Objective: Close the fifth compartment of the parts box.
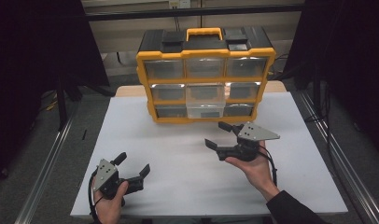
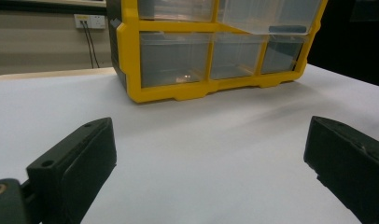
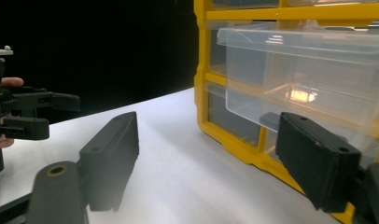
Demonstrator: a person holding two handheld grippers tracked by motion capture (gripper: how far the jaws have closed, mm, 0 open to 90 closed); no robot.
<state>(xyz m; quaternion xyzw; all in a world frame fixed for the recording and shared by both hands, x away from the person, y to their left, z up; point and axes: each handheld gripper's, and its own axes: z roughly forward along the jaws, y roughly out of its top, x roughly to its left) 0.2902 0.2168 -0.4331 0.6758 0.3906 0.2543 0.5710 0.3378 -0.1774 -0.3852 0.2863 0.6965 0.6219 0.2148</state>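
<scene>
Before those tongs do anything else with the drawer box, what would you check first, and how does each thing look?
1. Right tongs open, nothing between them: ok.
2. Left tongs open and empty, resting apart from the yellow organizer: ok.
3. Pulled-out clear drawer in the middle column, sticking forward: ok.
4. What lies inside that drawer: cannot tell.
5. White table bare between the tongs and the organizer: ok.

Yellow frame and handle on the organiser (image 1: 206, 55), black on its top, clear see-through drawers within, the middle drawer (image 1: 205, 99) paler and frosted. In front of the organiser, a plain white table (image 1: 178, 154). On that white, black-jawed left gripper (image 1: 131, 165) and right gripper (image 1: 219, 134), each topped with a grey plate.
</scene>
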